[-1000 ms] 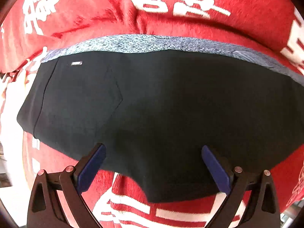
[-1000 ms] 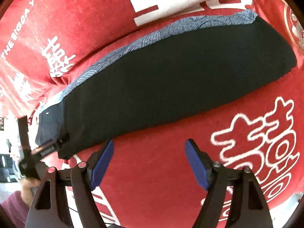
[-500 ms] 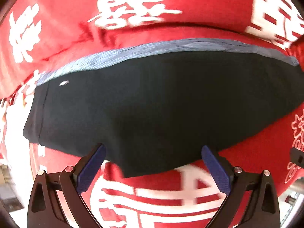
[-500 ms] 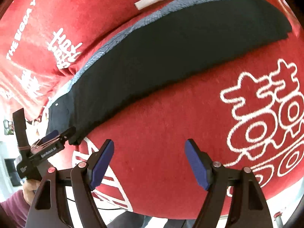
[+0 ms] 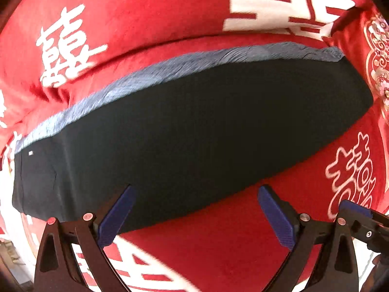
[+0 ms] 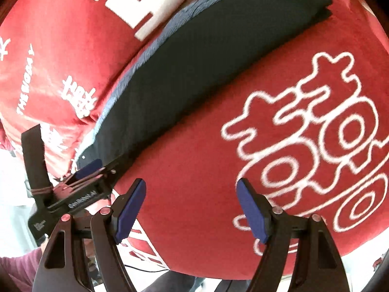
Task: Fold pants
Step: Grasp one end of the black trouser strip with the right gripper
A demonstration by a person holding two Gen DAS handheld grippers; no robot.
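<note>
left tool (image 5: 194,215): released, jaws spread wide, nothing between the blue pads (image 5: 116,216). it hangs over the near edge of the black pants (image 5: 194,131), one pad above the fabric, the other above the red blanket (image 5: 218,248).

right tool (image 6: 192,209): released, jaws spread wide and empty, over bare blanket on the near side of the pants and apart from them.

the pants lie folded lengthwise as one long flat strip on the blanket. a blue-grey patterned band (image 5: 170,68) runs along the far edge of the pants. beyond the pants, the blanket carries large white characters (image 5: 65,48).
</note>
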